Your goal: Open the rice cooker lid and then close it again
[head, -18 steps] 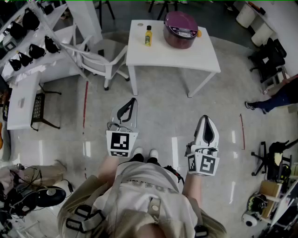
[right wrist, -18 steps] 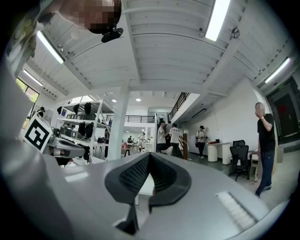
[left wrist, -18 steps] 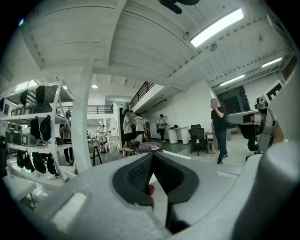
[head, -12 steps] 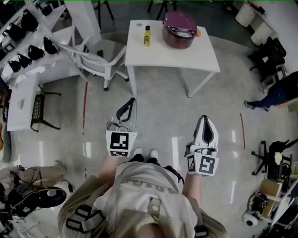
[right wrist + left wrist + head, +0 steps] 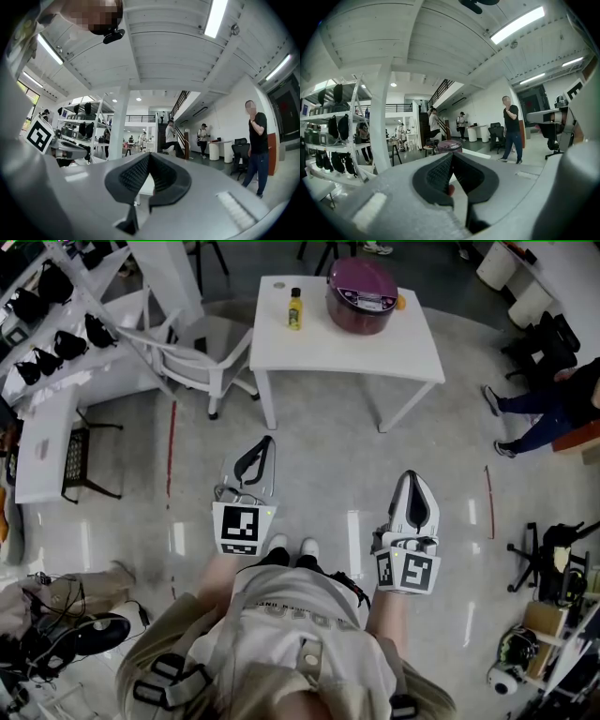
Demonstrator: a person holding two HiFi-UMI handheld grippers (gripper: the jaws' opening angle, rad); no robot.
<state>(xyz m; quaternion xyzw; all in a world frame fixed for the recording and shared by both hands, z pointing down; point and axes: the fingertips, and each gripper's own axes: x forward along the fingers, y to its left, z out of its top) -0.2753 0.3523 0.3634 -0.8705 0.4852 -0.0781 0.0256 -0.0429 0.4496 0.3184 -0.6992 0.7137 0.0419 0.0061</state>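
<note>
Left gripper [image 5: 266,444]: jaws pressed together with nothing between them (its own view shows the dark pads meeting); it is held over the floor, pointing toward the desk and well apart from it.
Right gripper [image 5: 413,482]: jaws also together and empty; it is held beside the left one and points the same way.
Rice cooker [image 5: 362,294]: dark purple, with the lid [image 5: 361,279] down; it stands near the far edge of the desk [image 5: 347,351], closer to the far right corner.
Yellow bottle [image 5: 295,310]: upright near the far edge, toward the far left corner, left of the rice cooker and not touching it.
Small orange thing [image 5: 401,304]: just beside the right side of the rice cooker (what it is, I cannot tell).
White chair [image 5: 202,345]: on the floor, beside the left edge of the desk.
</note>
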